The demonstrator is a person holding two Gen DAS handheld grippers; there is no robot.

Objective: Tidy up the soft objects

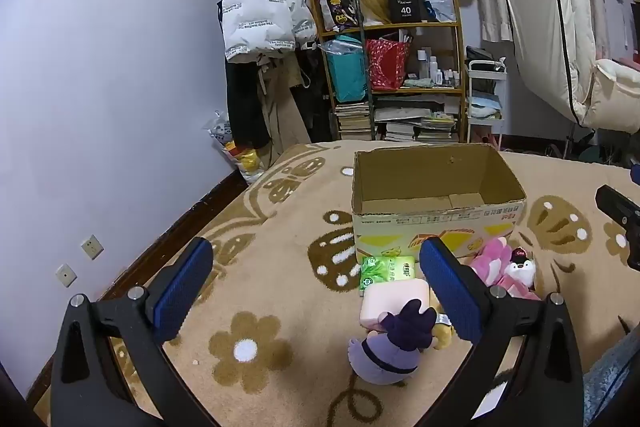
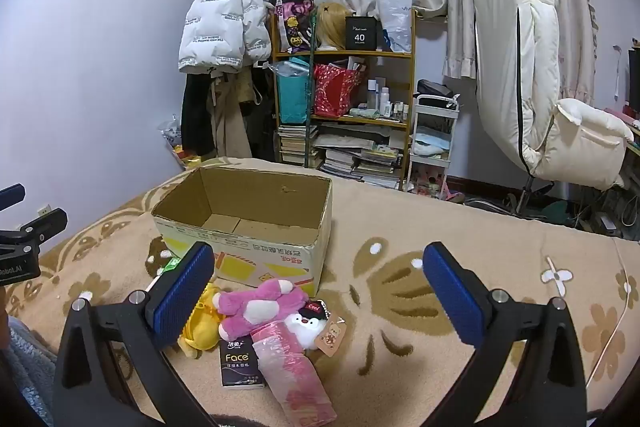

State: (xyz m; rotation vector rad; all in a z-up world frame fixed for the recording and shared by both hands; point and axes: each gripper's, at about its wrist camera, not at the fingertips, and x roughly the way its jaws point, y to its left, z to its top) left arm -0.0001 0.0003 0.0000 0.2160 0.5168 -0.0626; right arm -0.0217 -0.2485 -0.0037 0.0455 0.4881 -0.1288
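Observation:
An open, empty cardboard box [image 1: 436,203] stands on the beige flowered blanket; it also shows in the right wrist view [image 2: 248,223]. In front of it lie soft things: a purple plush [image 1: 390,349], a pink sponge block [image 1: 394,299], a green tissue pack [image 1: 386,269], a pink plush [image 2: 256,303], a small penguin plush [image 2: 306,323], a yellow plush [image 2: 202,323], a black Face tissue pack [image 2: 240,363] and a pink wrapped pack [image 2: 292,371]. My left gripper [image 1: 316,291] is open above the blanket, left of the pile. My right gripper [image 2: 320,291] is open and empty above the pile.
The blanket [image 2: 440,247] covers a bed against the lilac wall [image 1: 100,87]. Behind it stand a cluttered shelf [image 2: 344,107], hanging coats [image 1: 260,11], a small white cart [image 2: 434,131] and a white padded chair [image 2: 536,87]. The right gripper's body shows at the left view's right edge [image 1: 620,219].

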